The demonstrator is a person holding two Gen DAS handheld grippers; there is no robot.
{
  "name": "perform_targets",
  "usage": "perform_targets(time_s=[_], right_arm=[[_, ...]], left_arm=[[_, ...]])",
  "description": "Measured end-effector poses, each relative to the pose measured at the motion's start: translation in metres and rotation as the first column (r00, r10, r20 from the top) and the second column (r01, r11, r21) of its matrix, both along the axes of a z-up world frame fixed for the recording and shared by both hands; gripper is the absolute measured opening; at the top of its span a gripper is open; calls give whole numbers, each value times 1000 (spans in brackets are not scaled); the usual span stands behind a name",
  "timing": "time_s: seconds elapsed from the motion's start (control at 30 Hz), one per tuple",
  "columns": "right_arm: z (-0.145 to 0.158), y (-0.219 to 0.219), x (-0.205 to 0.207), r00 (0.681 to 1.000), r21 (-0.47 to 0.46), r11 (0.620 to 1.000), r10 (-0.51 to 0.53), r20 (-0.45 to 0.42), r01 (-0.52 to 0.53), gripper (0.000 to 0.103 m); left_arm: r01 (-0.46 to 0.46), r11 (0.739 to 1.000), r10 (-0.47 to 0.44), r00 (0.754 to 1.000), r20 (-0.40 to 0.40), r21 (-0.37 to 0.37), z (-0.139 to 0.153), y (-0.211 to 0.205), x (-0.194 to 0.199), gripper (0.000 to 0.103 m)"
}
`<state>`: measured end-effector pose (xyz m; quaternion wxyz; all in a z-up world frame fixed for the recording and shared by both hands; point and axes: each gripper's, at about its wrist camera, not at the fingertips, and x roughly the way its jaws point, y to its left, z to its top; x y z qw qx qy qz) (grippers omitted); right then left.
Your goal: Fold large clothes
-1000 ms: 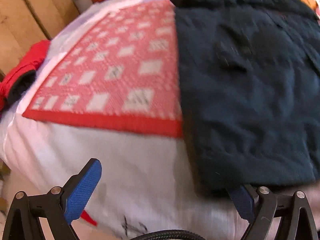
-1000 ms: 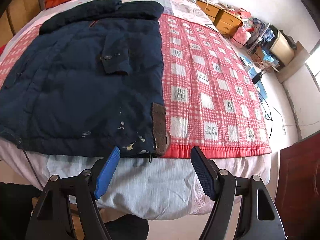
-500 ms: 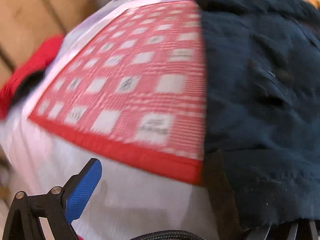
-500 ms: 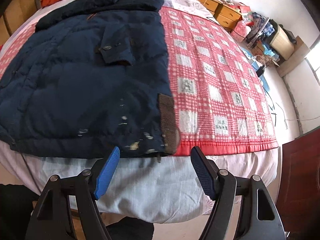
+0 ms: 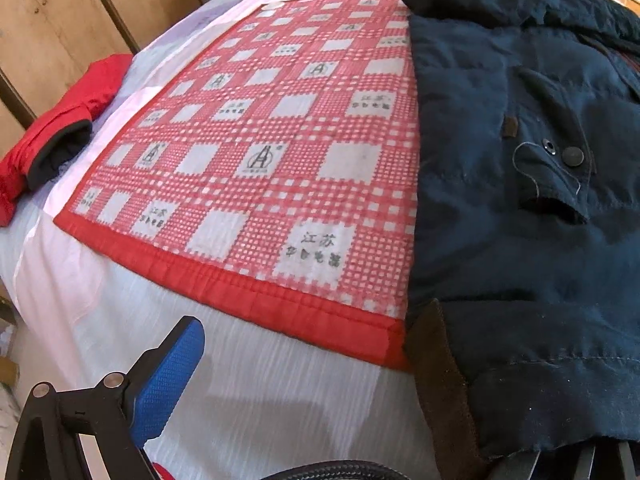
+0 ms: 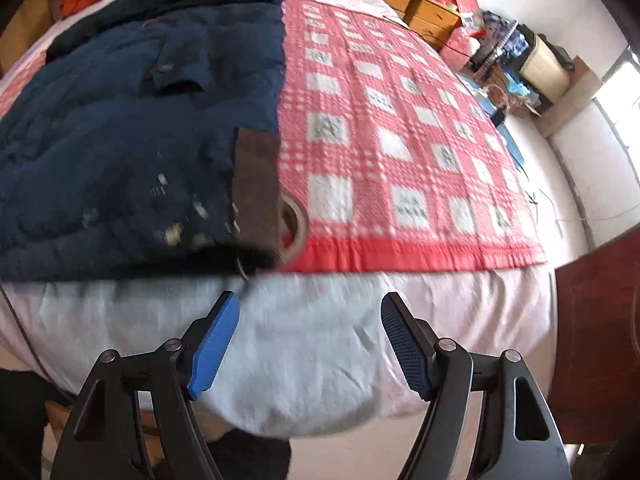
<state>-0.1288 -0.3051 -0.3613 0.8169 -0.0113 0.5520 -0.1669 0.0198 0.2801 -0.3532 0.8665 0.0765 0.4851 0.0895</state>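
Both views have closed on the jacket (image 6: pixel 120 152) hem; right claw (image 6: pixel 310 346) spread, left claw (image 5: pixel 360 420) unreadable under cloth; a shallow bite risks slipping off the thick padding.

We see a jacket (image 6: pixel 120 120) lying flat on a quilt (image 6: pixel 400 140) spread over a bed (image 6: pixel 300 340), its hem at the near edge. The quilt extends right of it. Our right tool (image 6: pixel 310 344) hangs before the bed edge; a dresser (image 6: pixel 424 12) stands far behind.
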Motion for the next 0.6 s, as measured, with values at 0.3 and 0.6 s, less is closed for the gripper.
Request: perform_targets(time_s=[0.3,0.6], right_arm=[[-6,-23,32,983,49,993,-116,145,110,52],[-18,-15,55,988,68,996,-64,141,55,21]], left_arm=[[-27,999,27,1000,0,-34,-1,1,-1,97],[33,998,-33,999,2,-59,-11,-23,5,81]])
